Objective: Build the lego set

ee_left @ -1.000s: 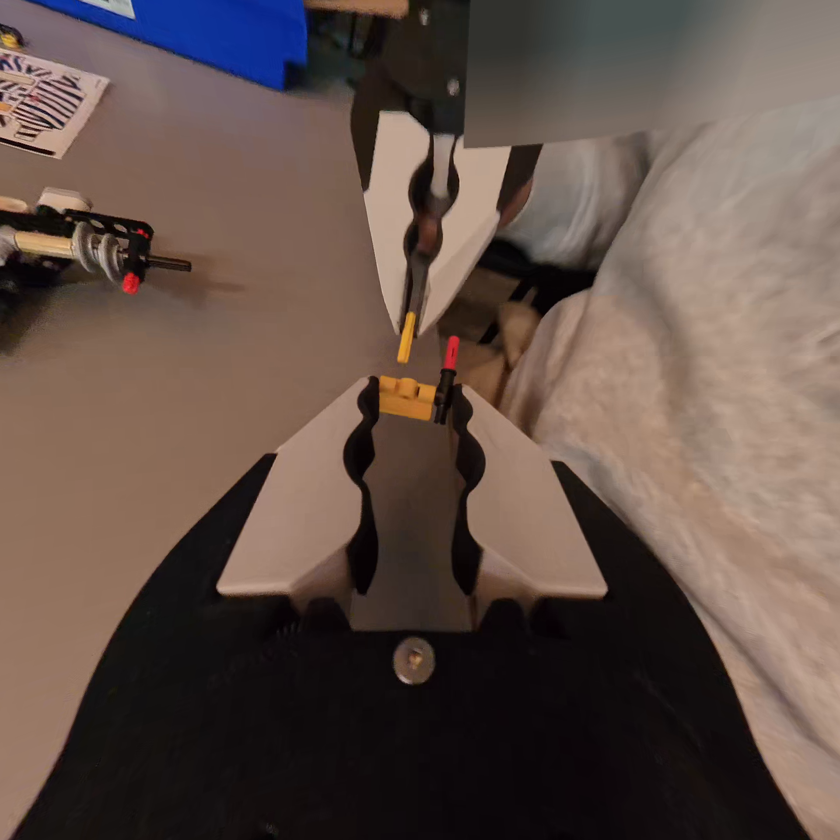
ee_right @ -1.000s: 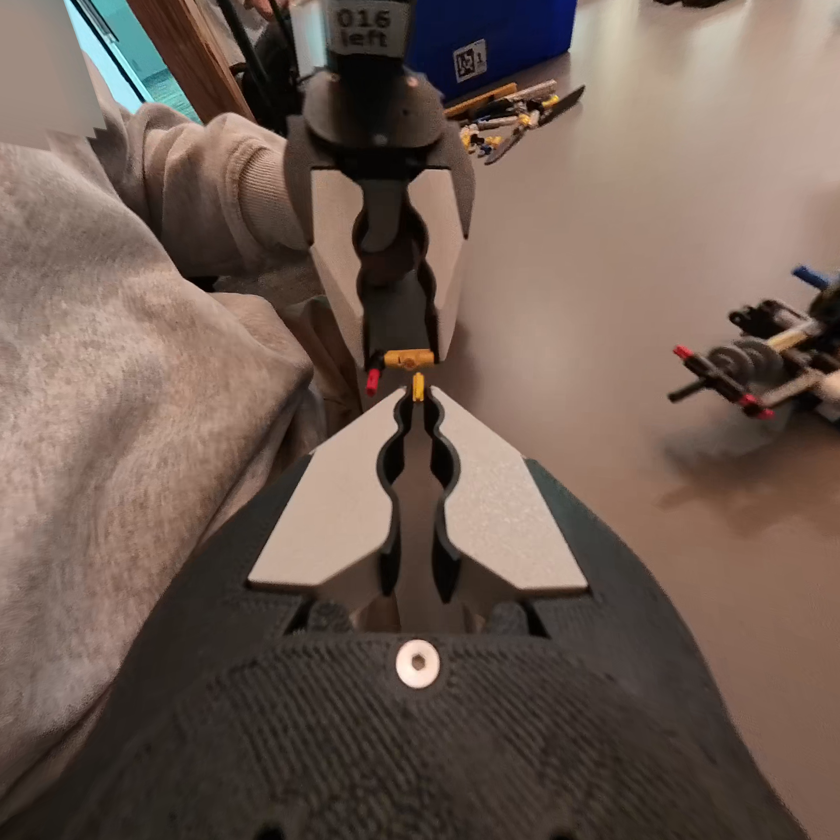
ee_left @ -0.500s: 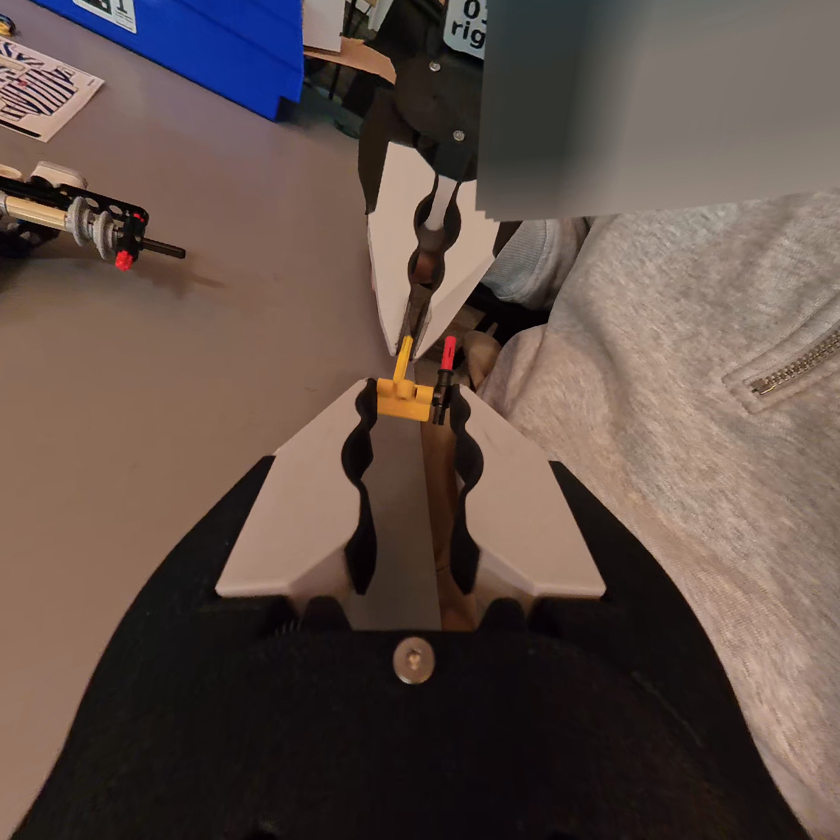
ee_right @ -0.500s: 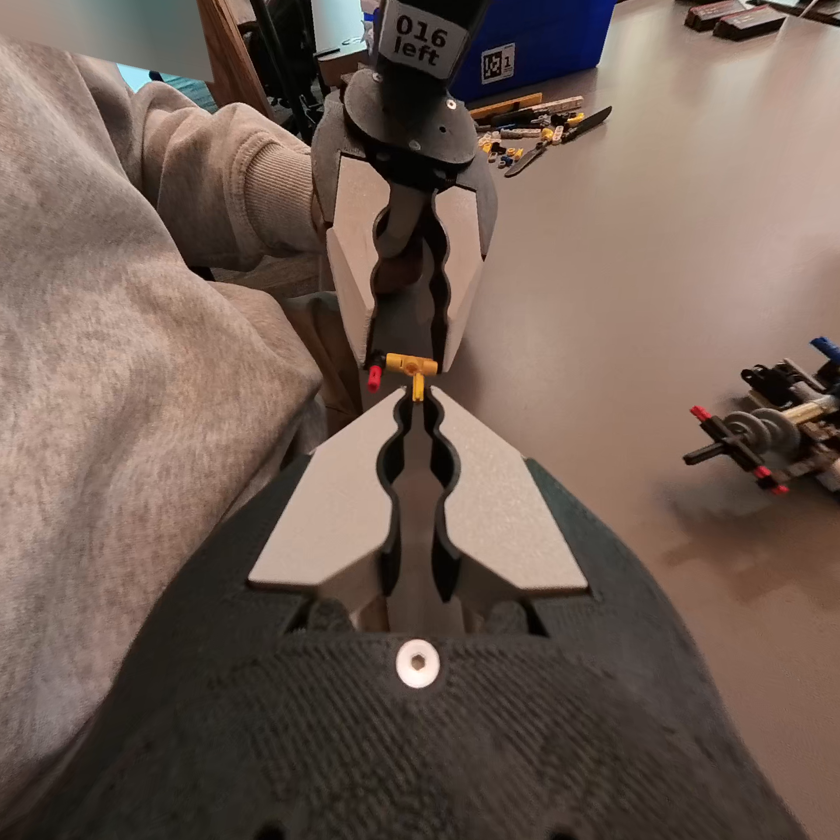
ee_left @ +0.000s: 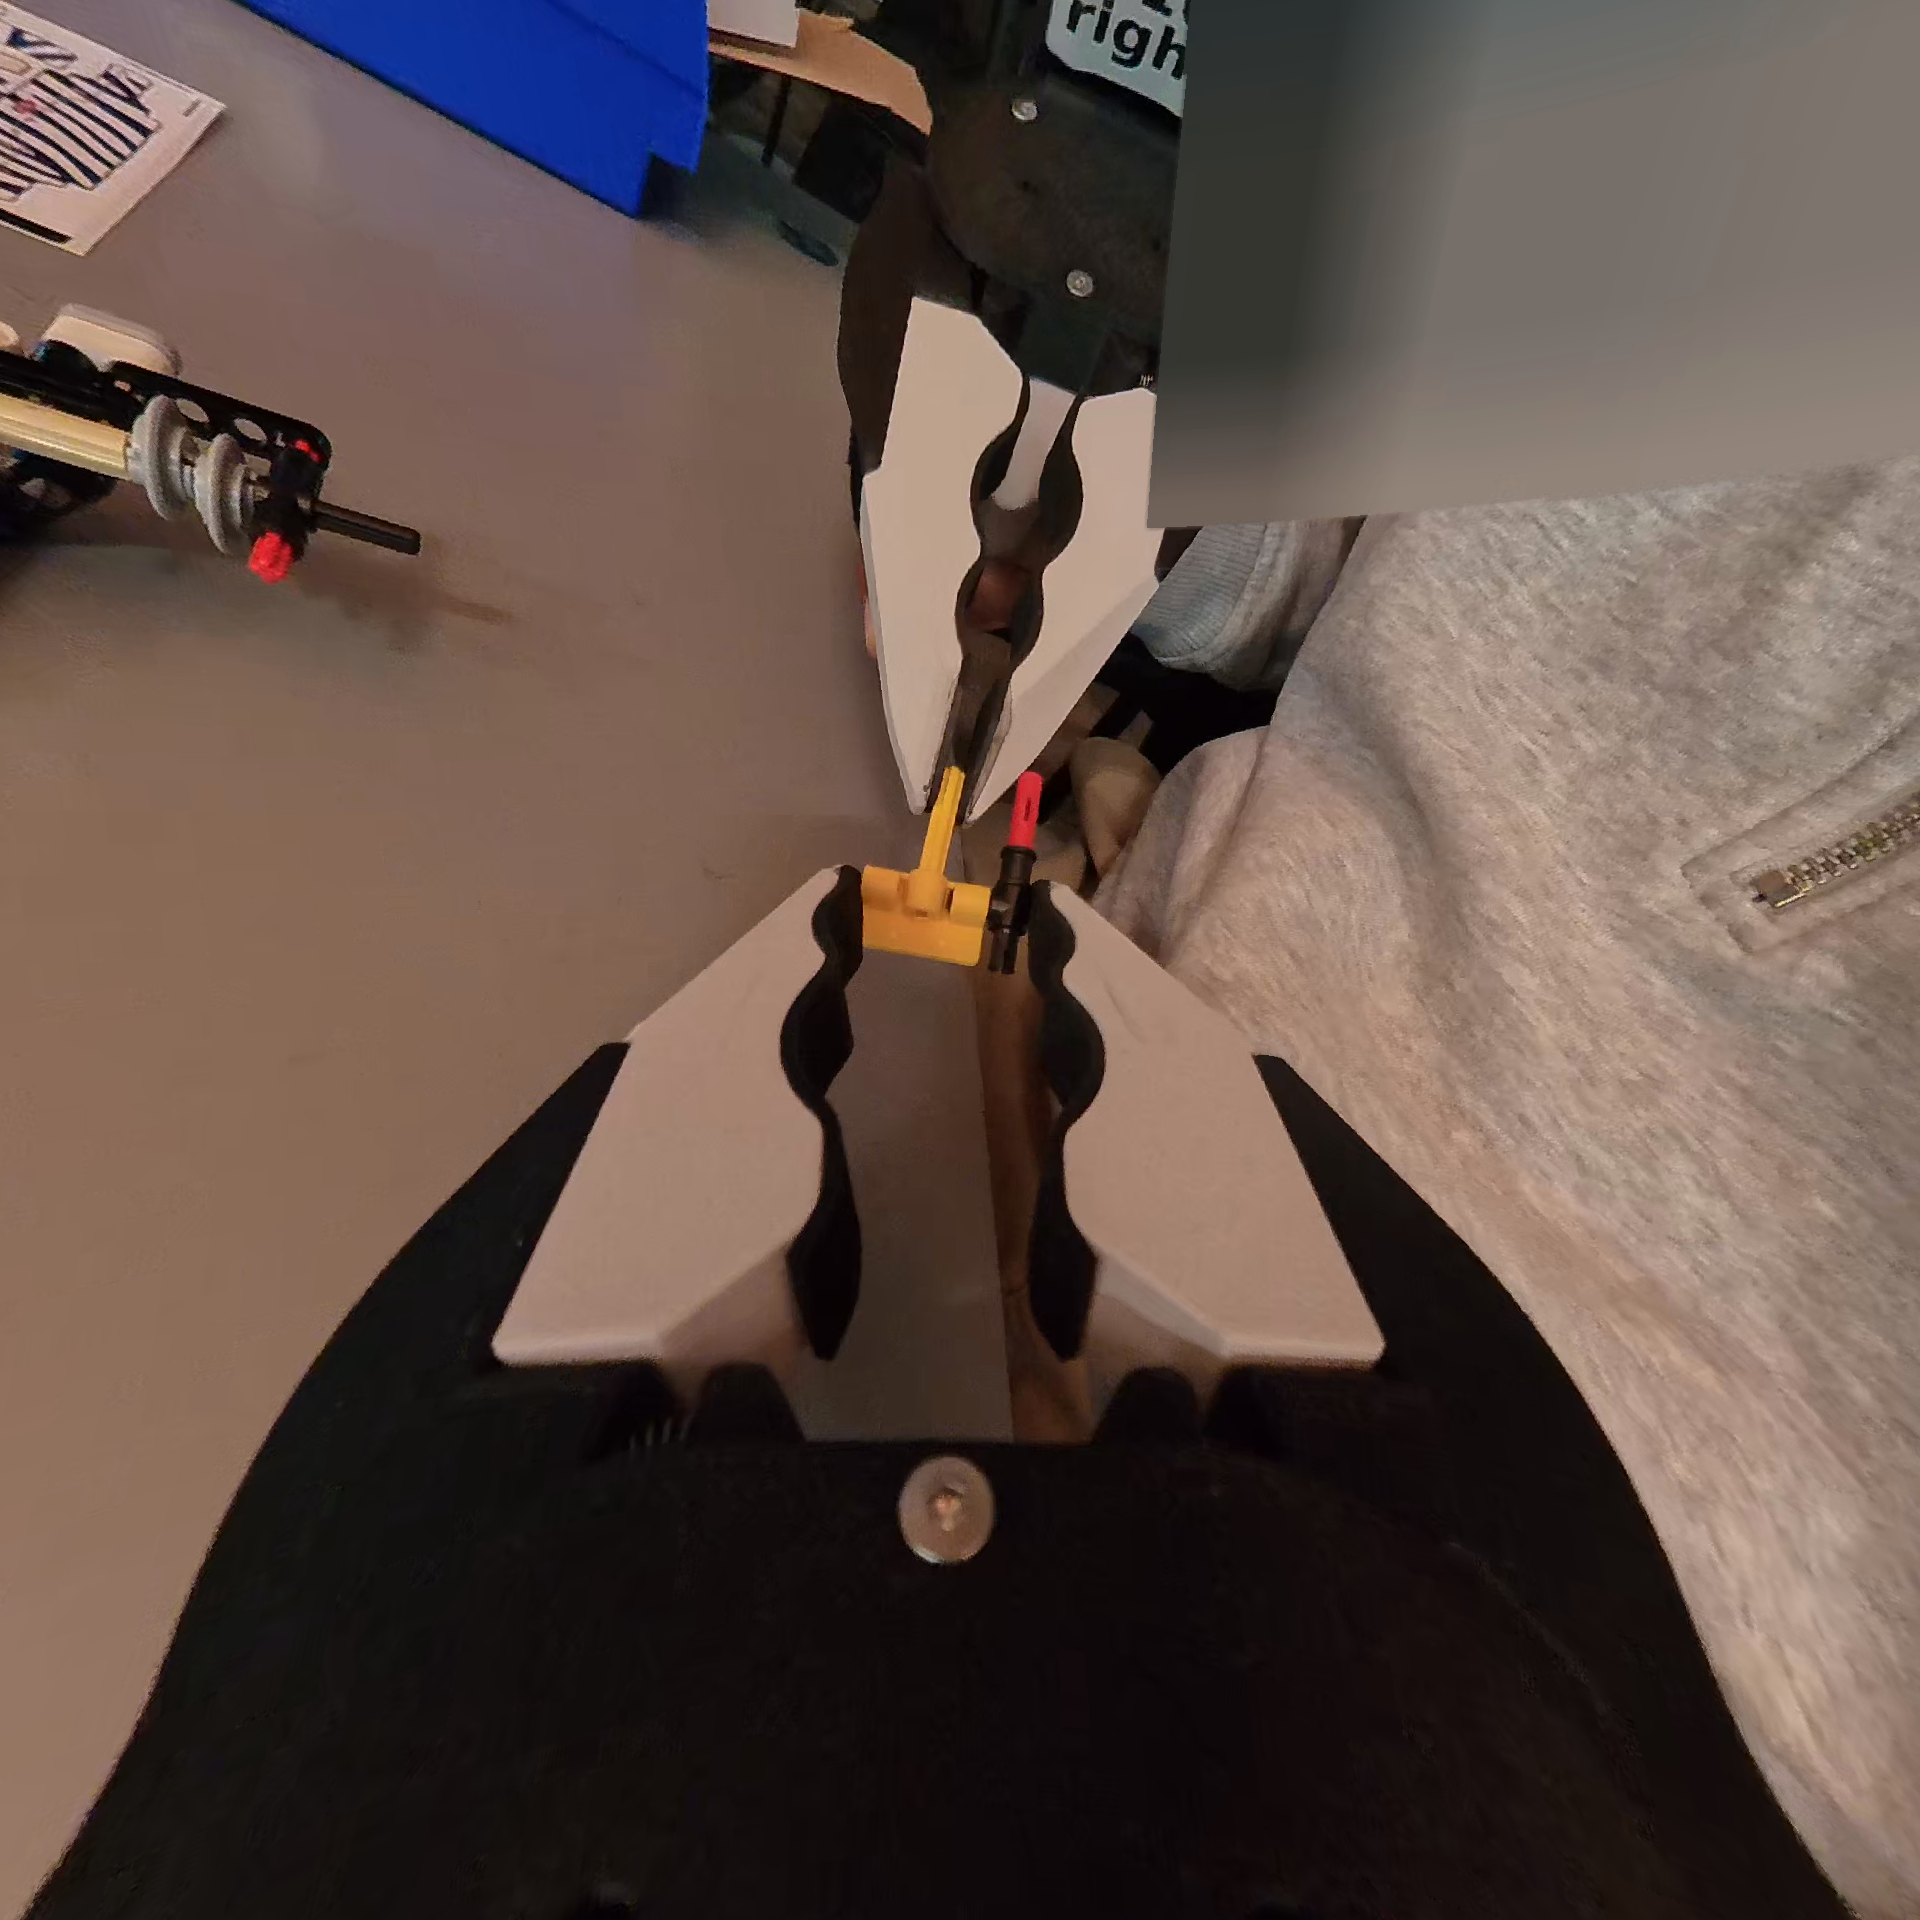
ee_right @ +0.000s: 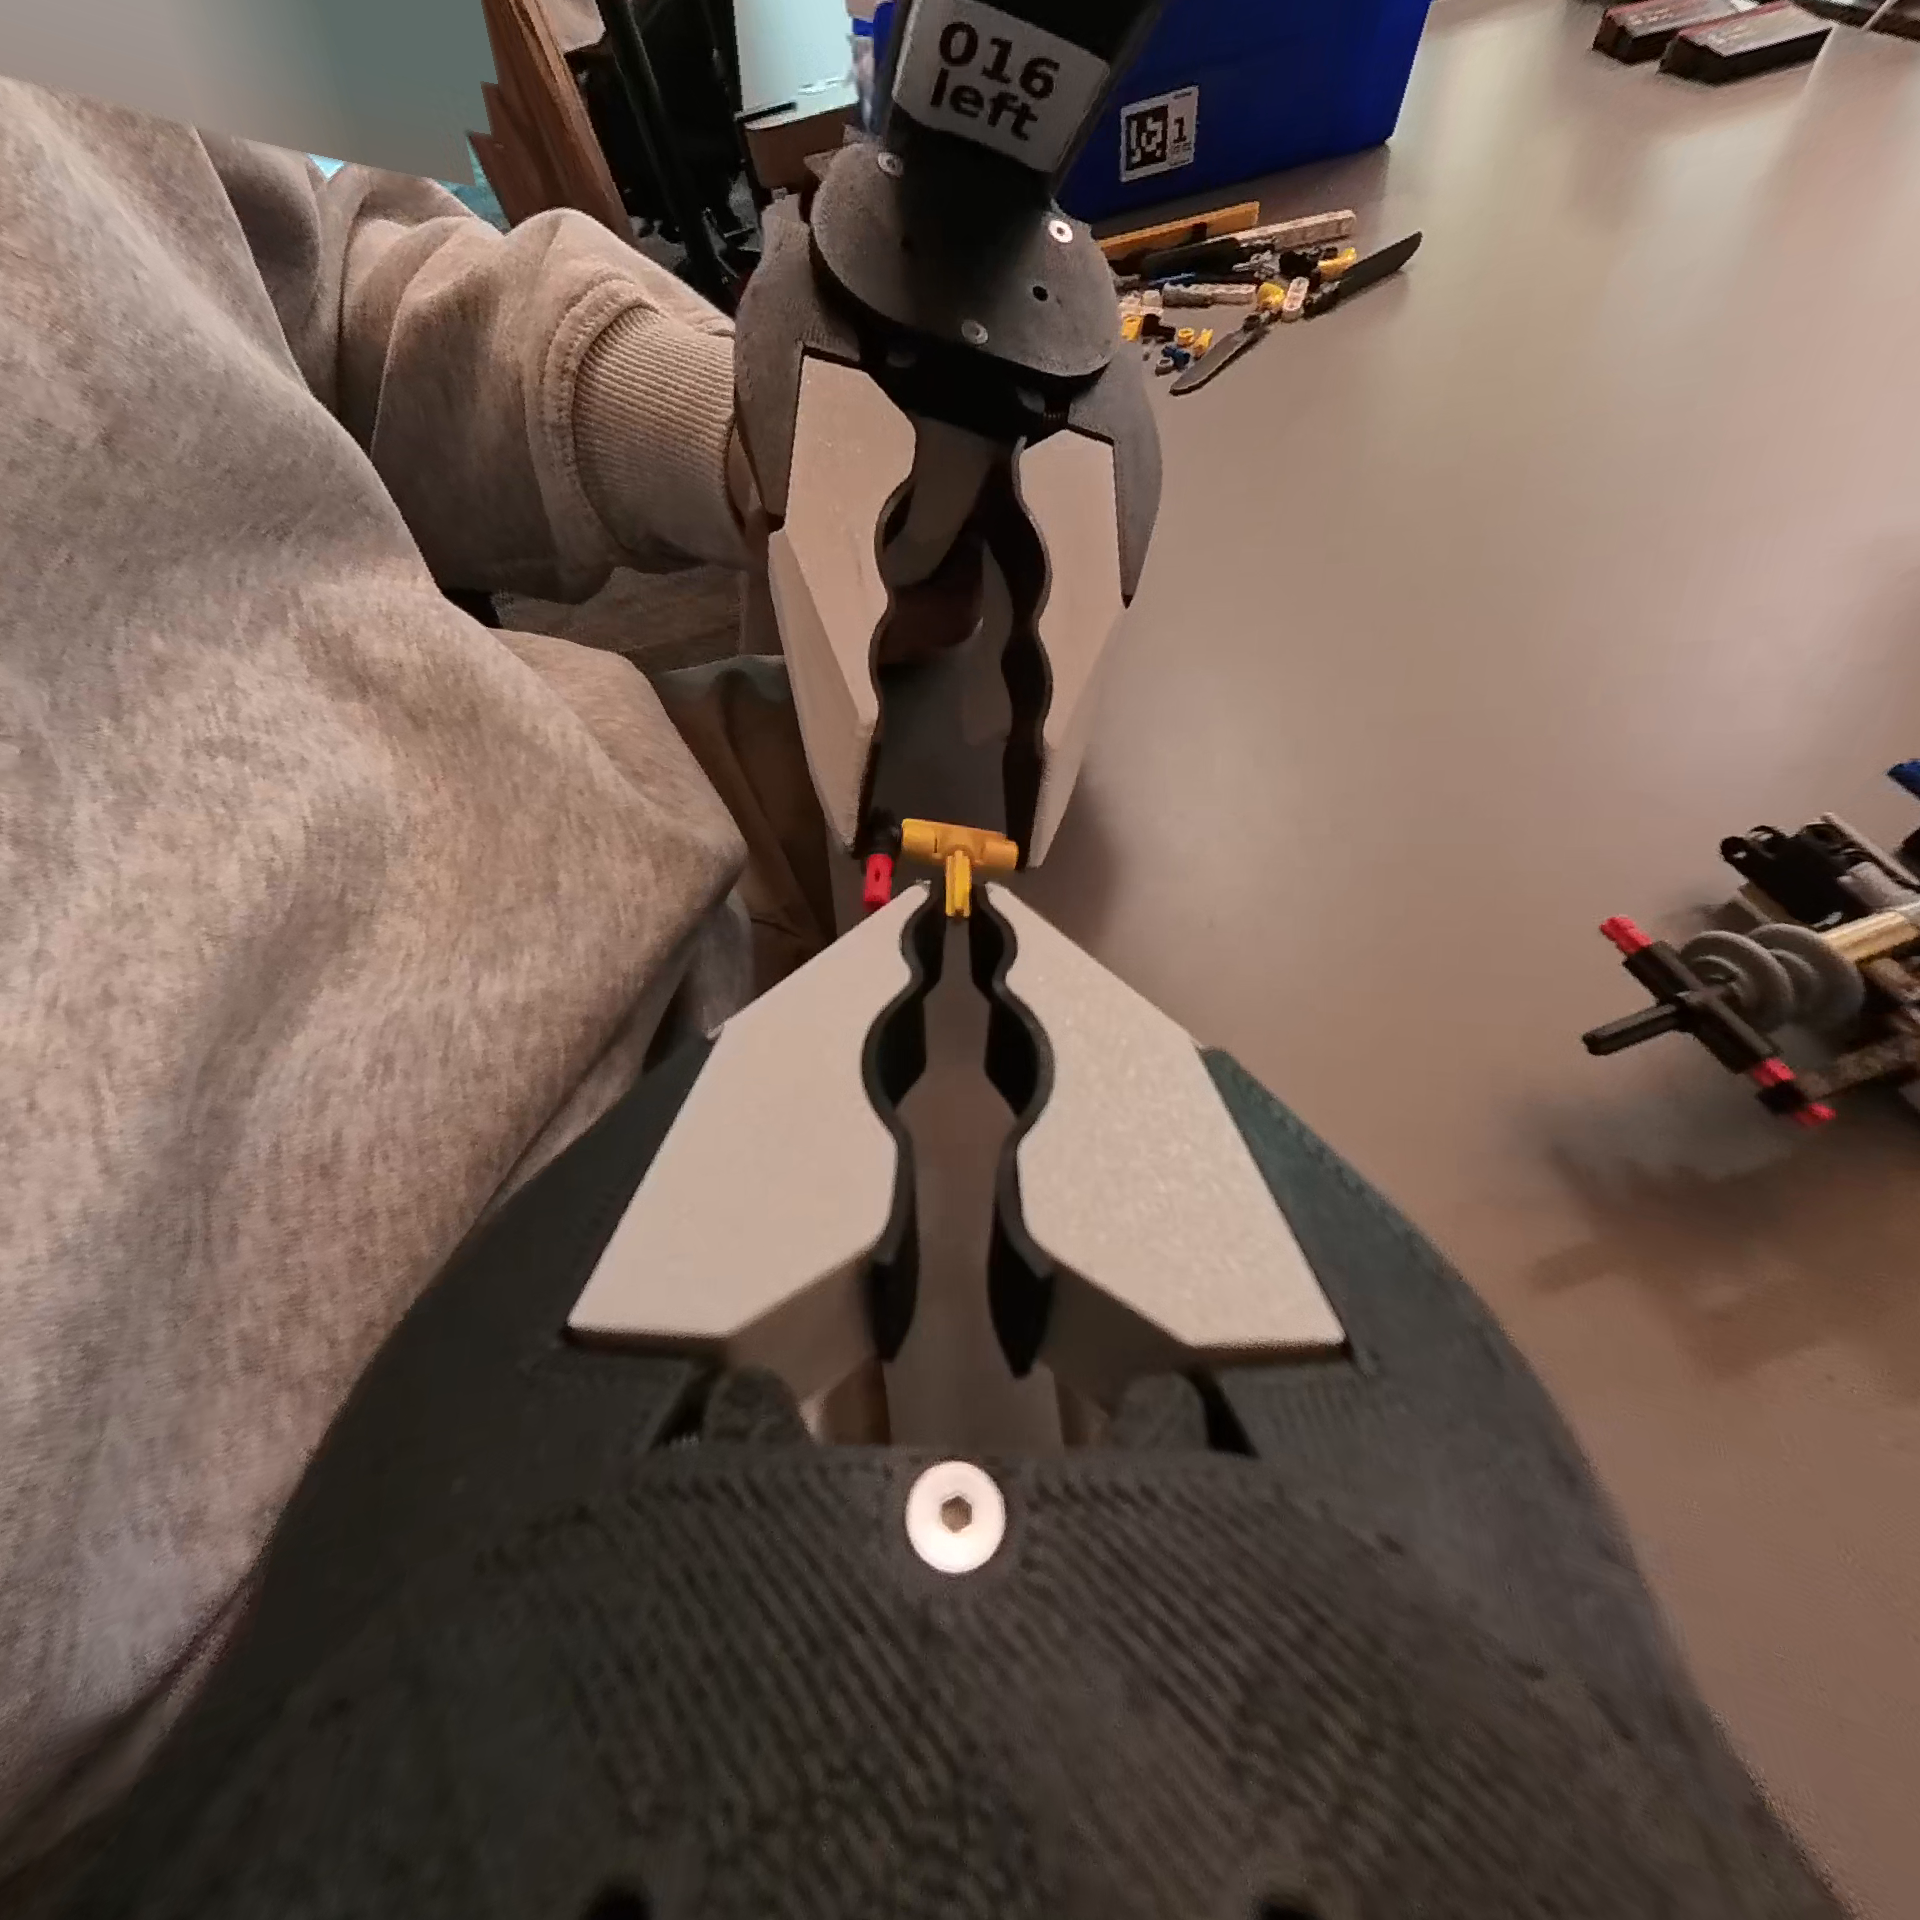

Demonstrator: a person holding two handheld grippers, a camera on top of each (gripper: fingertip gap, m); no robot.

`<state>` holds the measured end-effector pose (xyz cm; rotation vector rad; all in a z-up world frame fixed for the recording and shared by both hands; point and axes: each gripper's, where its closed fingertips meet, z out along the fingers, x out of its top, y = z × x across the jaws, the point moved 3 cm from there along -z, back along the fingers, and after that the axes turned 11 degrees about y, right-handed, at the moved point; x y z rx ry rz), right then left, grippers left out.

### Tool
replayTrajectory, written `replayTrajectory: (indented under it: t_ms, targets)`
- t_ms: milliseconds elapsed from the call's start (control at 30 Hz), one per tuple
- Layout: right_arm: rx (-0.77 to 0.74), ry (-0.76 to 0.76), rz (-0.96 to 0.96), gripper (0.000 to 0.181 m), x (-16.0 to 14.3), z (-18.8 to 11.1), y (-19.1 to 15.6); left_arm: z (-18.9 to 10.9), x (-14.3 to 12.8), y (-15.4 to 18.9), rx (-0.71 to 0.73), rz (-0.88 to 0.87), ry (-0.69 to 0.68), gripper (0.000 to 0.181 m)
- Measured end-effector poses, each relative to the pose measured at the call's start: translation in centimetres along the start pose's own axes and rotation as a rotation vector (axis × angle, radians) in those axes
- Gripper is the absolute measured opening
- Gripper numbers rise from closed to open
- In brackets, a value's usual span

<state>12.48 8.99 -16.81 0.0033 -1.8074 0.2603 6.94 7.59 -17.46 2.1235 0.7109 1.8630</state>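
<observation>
- In the left wrist view we find the sticker sheet (ee_left: 78, 135) at the far left edge of the table (ee_left: 520, 831), with the blue bin (ee_left: 540, 83) beyond it.
- The part-built model (ee_left: 197, 473) lies on the table at left, well apart from both grippers; its black axle points toward the middle.
- The left gripper (ee_left: 940, 920) reaches forward from below, level, its tips over the table's near edge. Its jaws stand narrow, clamping the yellow block (ee_left: 920, 925) and the black pin (ee_left: 1006, 914) side by side between the tips; the pin's red end (ee_left: 1025, 805) sticks up.
- The right gripper (ee_left: 951, 800) comes in from above, pointing back at the left one, tip to tip. Its jaws are pinched nearly closed on the yellow axle (ee_left: 940, 831), whose far end sits in the block.
- A grey sweatshirt (ee_left: 1558, 1039) fills the right side.
- In the right wrist view the sweatshirt and sleeve (ee_right: 582, 416) lie at left; the cuff meets the left gripper's body.
- The left gripper (ee_right: 951, 842) hangs down from the top, tilted slightly, block (ee_right: 956, 840) across its tips.
- The right gripper (ee_right: 956, 899) points up at it, gripping the axle (ee_right: 956, 891).
- Loose pieces (ee_right: 1247, 281) lie beyond, near the bin (ee_right: 1247, 94); the model (ee_right: 1766, 987) lies at right.
</observation>
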Motion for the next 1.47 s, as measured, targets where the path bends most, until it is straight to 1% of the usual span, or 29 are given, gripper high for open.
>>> replayTrajectory:
  t_ms: [200, 400, 1033, 1167, 1233, 1300, 1367, 1467]
  targets:
    - [0.011, -0.003, 0.080, 0.003, -0.4, 0.0, 0.3, 0.2, -0.2, -0.2, 0.028, 0.015, -0.017, 0.029]
    - [0.041, 0.022, 0.152, 0.003, -0.4, 0.0, 0.5, 0.2, 0.0, -0.2, 0.030, 0.010, -0.004, 0.029]
    - [0.037, 0.056, 0.197, 0.003, 0.0, 0.0, 1.2, 0.0, 0.6, -0.6, 0.047, -0.016, 0.053, 0.029]
    - [0.018, 0.107, 0.183, 0.004, 0.7, -0.3, 1.5, 0.0, 1.2, -0.6, 0.048, -0.022, 0.109, 0.029]
    - [0.001, 0.143, 0.173, 0.012, 1.1, -0.7, 1.8, 0.0, 1.6, -0.6, 0.038, -0.043, 0.151, 0.029]
    - [-0.010, 0.217, 0.173, 0.017, 1.9, -1.3, 2.2, -0.1, 2.1, -0.6, 0.027, -0.085, 0.209, 0.029]
    - [-0.029, 0.302, 0.156, 0.023, 3.0, -2.0, 2.5, -0.3, 2.9, -0.8, 0.020, -0.153, 0.292, 0.029]
    - [-0.103, 0.377, 0.008, 0.037, 4.3, -2.7, 2.7, -1.1, 4.9, -0.9, -0.060, -0.354, 0.513, 0.029]
